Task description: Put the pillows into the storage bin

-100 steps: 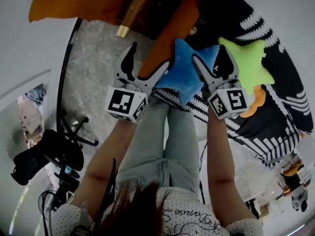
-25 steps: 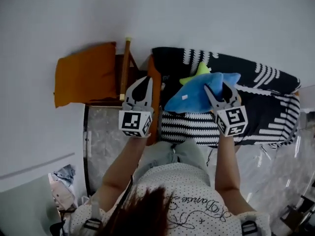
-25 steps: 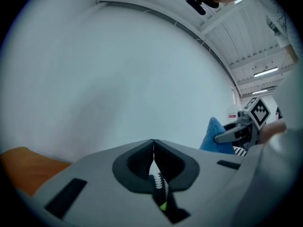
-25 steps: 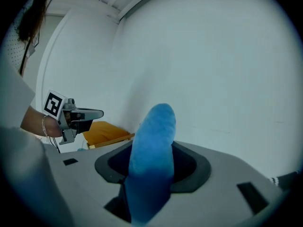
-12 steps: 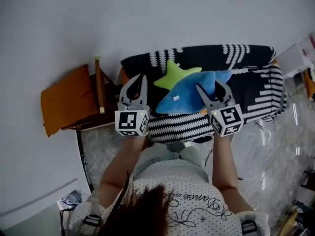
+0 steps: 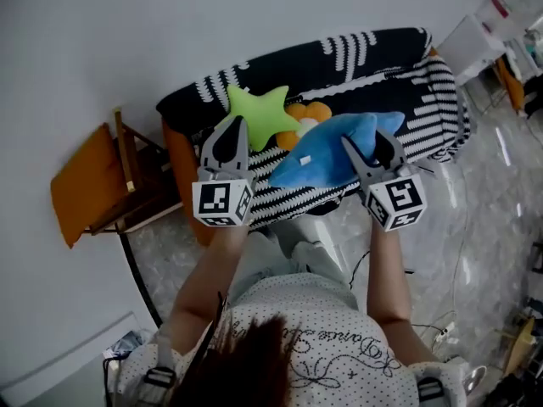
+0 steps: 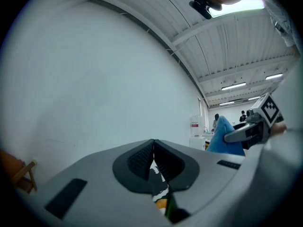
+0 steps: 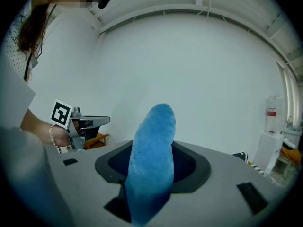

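Observation:
My right gripper is shut on a blue star pillow, which it holds up in the air over the sofa; in the right gripper view the blue pillow stands upright between the jaws. My left gripper is shut with nothing in it, level with the right one; its jaws meet edge to edge. A green star pillow and an orange pillow lie on the sofa behind the grippers. No storage bin shows in any view.
The sofa wears a black and white striped throw. A wooden side table with an orange cushion stands left of it. White wall fills the far side; marble floor with cables lies to the right.
The view has swung to the right: sofa and side table have slid left and rotated. Both grippers moved along with me, the blue pillow still held in the right one.

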Demonstrator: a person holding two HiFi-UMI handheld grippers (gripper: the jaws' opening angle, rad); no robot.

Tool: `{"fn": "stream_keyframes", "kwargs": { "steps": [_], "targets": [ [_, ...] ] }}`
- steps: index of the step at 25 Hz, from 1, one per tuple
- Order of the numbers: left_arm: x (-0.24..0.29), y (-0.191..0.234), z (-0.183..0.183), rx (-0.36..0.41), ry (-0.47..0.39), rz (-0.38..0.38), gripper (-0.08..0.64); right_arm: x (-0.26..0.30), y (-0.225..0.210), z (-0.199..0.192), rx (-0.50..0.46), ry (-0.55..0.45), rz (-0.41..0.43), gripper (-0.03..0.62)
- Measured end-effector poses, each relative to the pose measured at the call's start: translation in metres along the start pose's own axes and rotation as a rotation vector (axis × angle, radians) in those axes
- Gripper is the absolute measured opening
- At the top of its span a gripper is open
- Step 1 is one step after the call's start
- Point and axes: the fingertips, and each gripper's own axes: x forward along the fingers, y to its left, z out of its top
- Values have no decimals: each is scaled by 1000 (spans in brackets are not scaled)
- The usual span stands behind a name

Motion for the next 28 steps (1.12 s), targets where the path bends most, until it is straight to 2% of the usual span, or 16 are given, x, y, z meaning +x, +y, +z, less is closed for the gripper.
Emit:
{"fn": "stream_keyframes", "kwargs": {
  "steps": [6,14,19,23,28],
  "targets": [
    [15,-113,-13,-21,11,-74,5,-100,-66,-33,22,4,-84,224],
    [58,-234,-29,-18,43,-243,5,-191,-143,-76,90,29,-247,224],
    [102,-288,-47,-30,72,-338,5,-220,-188,-107,144,58,-337,224],
    [157,-332,-59,-33,99,-425,5,-228,-238,-122,172,80,-393,224],
    [217,-381,-87,-37,131,-572,5,-234,-291,-163,255,101,-492,222]
  ]
}}
